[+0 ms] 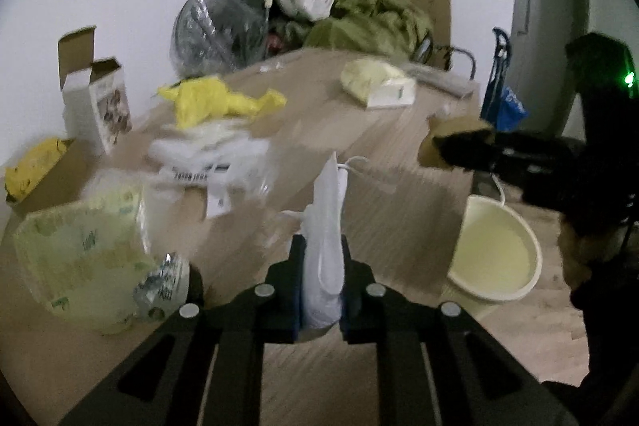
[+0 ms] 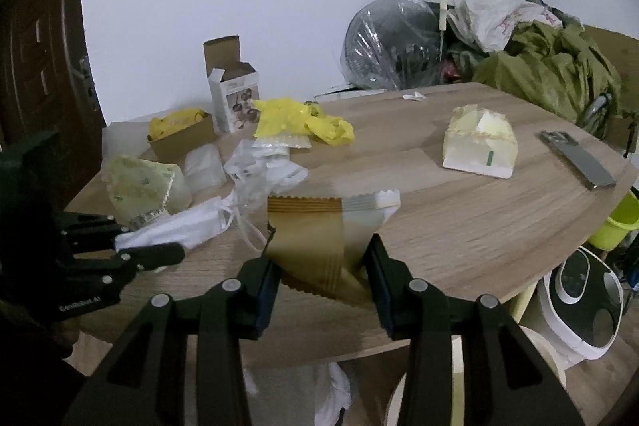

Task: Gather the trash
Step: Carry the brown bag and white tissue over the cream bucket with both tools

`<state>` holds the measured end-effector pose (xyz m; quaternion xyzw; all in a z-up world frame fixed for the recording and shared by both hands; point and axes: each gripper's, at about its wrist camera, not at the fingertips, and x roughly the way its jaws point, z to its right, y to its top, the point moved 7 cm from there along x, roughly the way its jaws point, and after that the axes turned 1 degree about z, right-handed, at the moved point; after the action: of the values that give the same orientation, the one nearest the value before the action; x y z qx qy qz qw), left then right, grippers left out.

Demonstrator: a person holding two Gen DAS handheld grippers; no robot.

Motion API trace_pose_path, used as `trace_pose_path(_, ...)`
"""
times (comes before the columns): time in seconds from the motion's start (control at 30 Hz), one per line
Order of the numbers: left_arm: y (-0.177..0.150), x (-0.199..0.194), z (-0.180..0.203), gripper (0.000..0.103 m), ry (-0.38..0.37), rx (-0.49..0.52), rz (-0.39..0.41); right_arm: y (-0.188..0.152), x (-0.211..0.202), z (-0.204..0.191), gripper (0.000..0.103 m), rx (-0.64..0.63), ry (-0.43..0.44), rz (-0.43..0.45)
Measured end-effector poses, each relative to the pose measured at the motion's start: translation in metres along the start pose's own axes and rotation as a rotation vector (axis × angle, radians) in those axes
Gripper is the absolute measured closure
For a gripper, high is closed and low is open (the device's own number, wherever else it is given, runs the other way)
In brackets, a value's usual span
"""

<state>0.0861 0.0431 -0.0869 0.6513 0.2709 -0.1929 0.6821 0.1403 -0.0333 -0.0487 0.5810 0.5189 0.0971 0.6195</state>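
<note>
1 face mask [image 2: 179,226], 2 yellow bags [image 2: 303,122], 2 cardboard boxes [image 2: 235,98], 1 bin [image 1: 495,250].

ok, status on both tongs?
Left tongs shut on white face mask. Right tongs shut on brown wrapper. Cream bin beside table, path clear.

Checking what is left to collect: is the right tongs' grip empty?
No: the right tongs are clamped on a gold and white wrapper with zigzag edges, held above the wooden table.

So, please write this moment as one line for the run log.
left gripper: shut on white mask | right gripper: shut on gold wrapper | cream bin: beside table, nothing dropped in yet
</note>
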Motion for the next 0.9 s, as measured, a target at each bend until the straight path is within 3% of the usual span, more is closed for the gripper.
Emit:
trace_pose_path(0.4,0.012,-0.004,0.047,0.09,-0.095,0.089,0.011,-0.007,-0.04,0.018,0.064,0.03,-0.06,0.041)
trace_pose_path(0.9,0.028,-0.004,0.1,0.09,-0.158,0.185,0.033,-0.03,-0.088,0.063,0.064,0.112,-0.155,0.082)
